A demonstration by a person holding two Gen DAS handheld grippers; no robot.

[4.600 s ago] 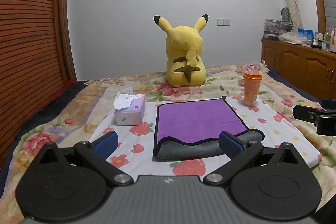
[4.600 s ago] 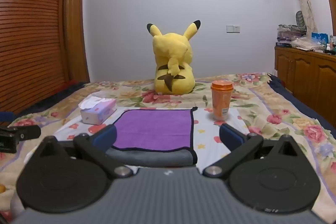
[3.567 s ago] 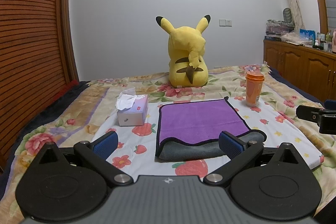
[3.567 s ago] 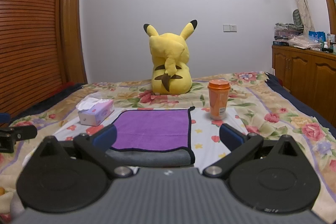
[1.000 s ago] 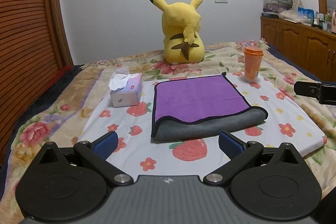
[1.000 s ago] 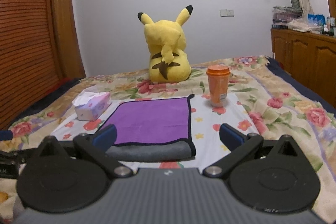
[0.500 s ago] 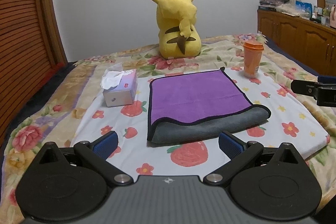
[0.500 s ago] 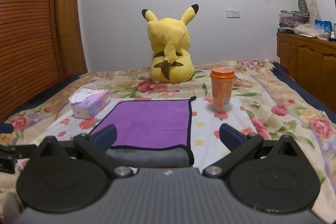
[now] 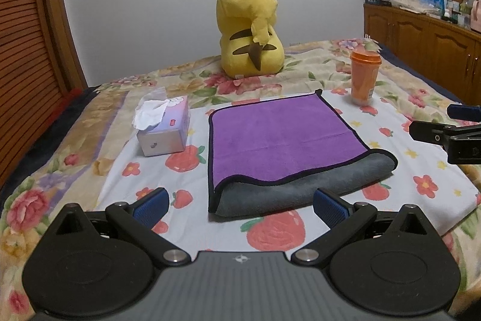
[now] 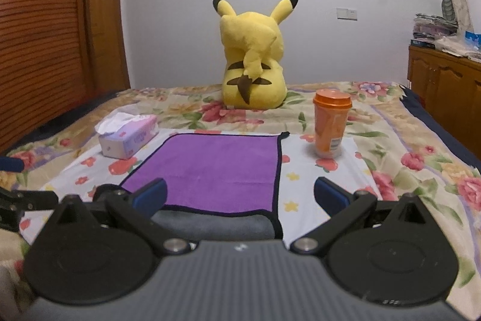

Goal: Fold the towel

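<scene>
The towel lies folded on the bed: purple top with black trim, grey underside showing along the near fold. It also shows in the right wrist view. My left gripper is open and empty, just in front of the towel's near edge. My right gripper is open and empty, near the towel's near right corner. The right gripper shows at the right edge of the left wrist view. The left gripper shows at the left edge of the right wrist view.
A tissue box stands left of the towel. An orange cup stands at its far right. A yellow plush toy sits behind. A floral sheet covers the bed. A wooden cabinet stands on the right.
Both grippers stay open and empty. The left view has risen and drawn back from the towel, showing more of its top. The right view has come slightly closer and lower.
</scene>
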